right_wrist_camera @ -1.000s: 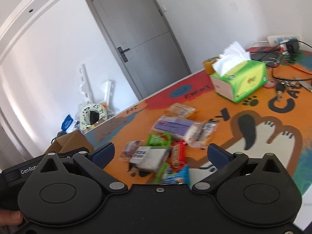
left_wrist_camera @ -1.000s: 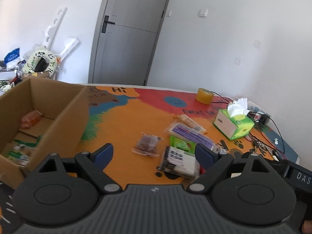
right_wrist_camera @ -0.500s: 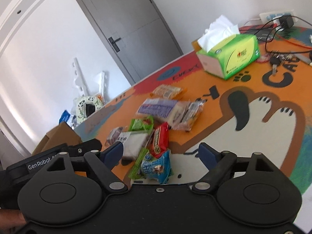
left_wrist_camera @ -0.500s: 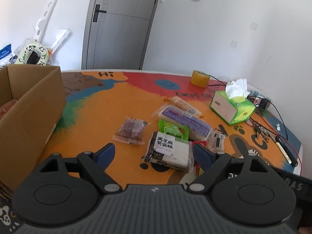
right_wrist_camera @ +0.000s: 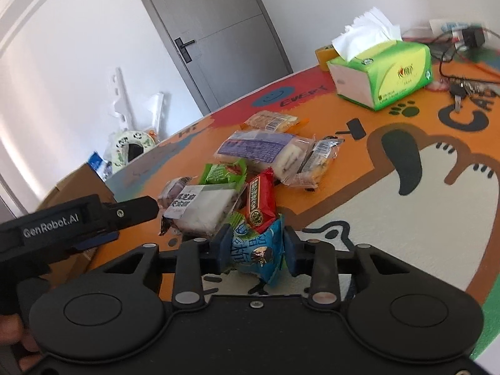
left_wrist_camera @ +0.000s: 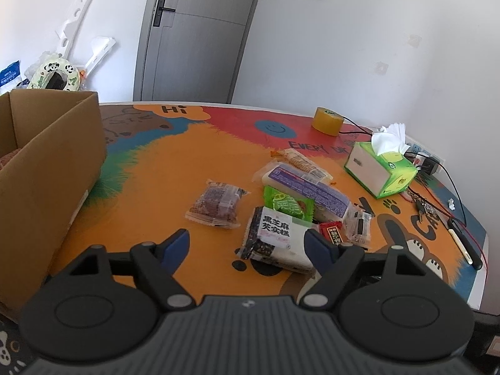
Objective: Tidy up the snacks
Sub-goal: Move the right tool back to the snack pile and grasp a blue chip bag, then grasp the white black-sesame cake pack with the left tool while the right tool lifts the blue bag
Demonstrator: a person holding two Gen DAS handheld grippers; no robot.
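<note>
The blue snack packet (right_wrist_camera: 259,251) sits at the near end of the snack heap, pinched between both pads of the right claw (right_wrist_camera: 253,247), whose jaws have just been closing onto it. Just beyond the packet lies a red packet (right_wrist_camera: 261,201), then a white pack with black Chinese print (left_wrist_camera: 276,240). The left claw (left_wrist_camera: 247,245), marked "GenRobot.AI", stands wide, nothing gripped, that white pack between its fingers. Farther off, the desk (left_wrist_camera: 162,168) mat reads "Hi".
</note>
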